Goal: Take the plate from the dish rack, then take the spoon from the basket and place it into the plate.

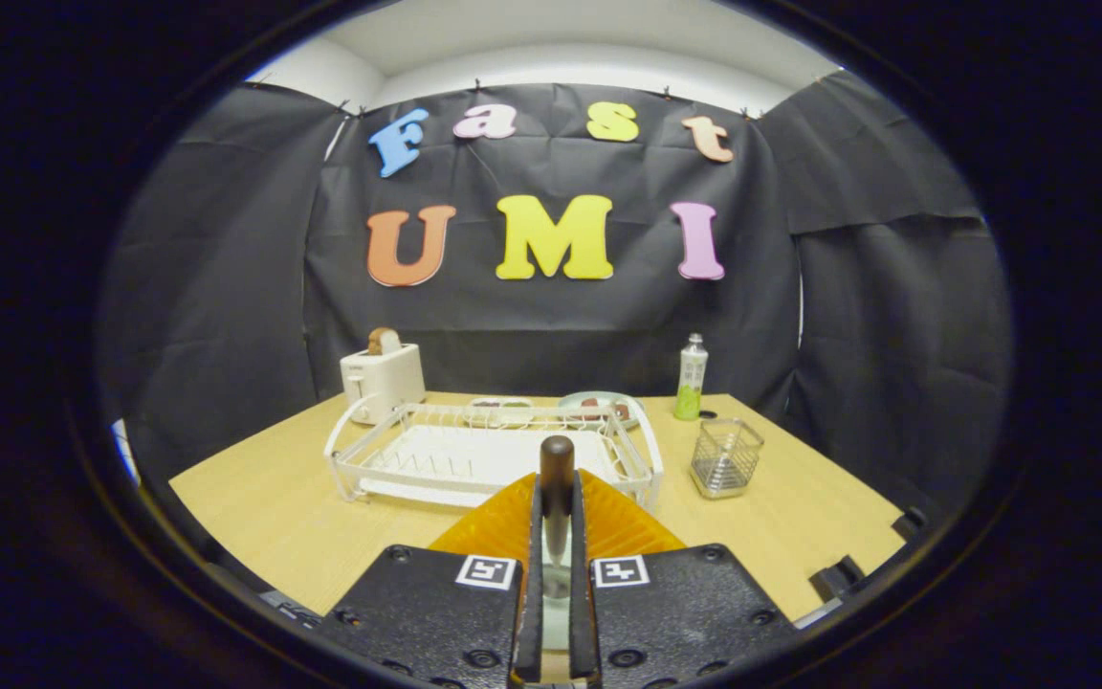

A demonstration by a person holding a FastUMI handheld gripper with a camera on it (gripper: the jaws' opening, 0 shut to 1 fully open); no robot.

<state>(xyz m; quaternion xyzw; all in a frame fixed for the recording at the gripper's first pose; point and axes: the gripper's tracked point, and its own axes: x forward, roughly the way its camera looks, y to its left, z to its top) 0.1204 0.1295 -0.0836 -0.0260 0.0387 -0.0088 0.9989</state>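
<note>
Gripping spoon [557, 478], hand-held gripper [557, 536] over orange plate [503, 524]

I see a pale wooden desk [264, 502] carrying a white wire dish rack [494, 455] mid-frame, cream toaster [382, 380] upper left, clear green-filled bottle [691, 378], wire mesh basket [725, 457] right, orange plate [503, 524].

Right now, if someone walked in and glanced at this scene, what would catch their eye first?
First, the gripper, its fingers shut on a spoon whose dark handle stands upright between them, over an orange plate just below. Beyond them lies a white dish rack on the wooden table. A wire basket stands beside the rack, with a toaster at the back.
</note>
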